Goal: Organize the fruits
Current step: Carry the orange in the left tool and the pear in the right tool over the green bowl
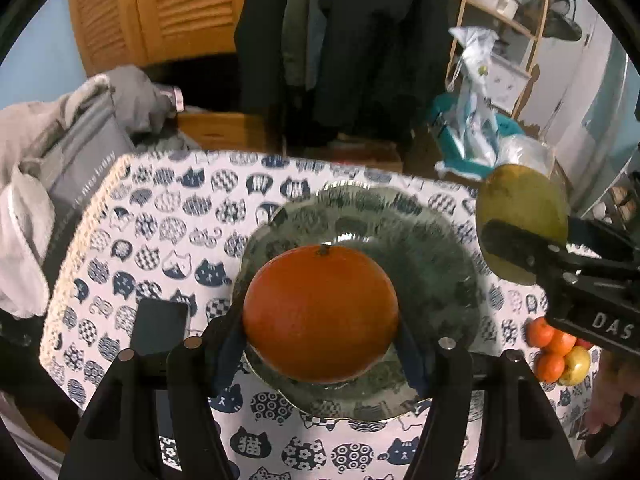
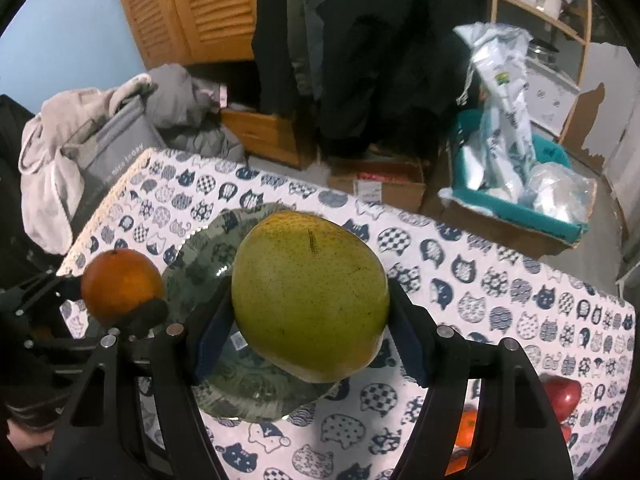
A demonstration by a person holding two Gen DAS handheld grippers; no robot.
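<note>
My left gripper (image 1: 320, 332) is shut on an orange (image 1: 320, 314) and holds it above the near part of a green glass plate (image 1: 424, 240). My right gripper (image 2: 310, 332) is shut on a large green-yellow mango (image 2: 310, 296) above the plate's right side (image 2: 200, 248). The mango (image 1: 520, 220) and the right gripper show at the right of the left wrist view. The orange (image 2: 120, 286) shows at the left of the right wrist view. Both fruits are off the plate.
A cat-print cloth (image 1: 168, 216) covers the table. A dark phone (image 1: 160, 326) lies left of the plate. Small oranges and a yellow apple (image 1: 560, 354) sit at the right; a red apple (image 2: 564, 394) too. Clothes and a grey bag (image 1: 80, 148) lie past the left edge.
</note>
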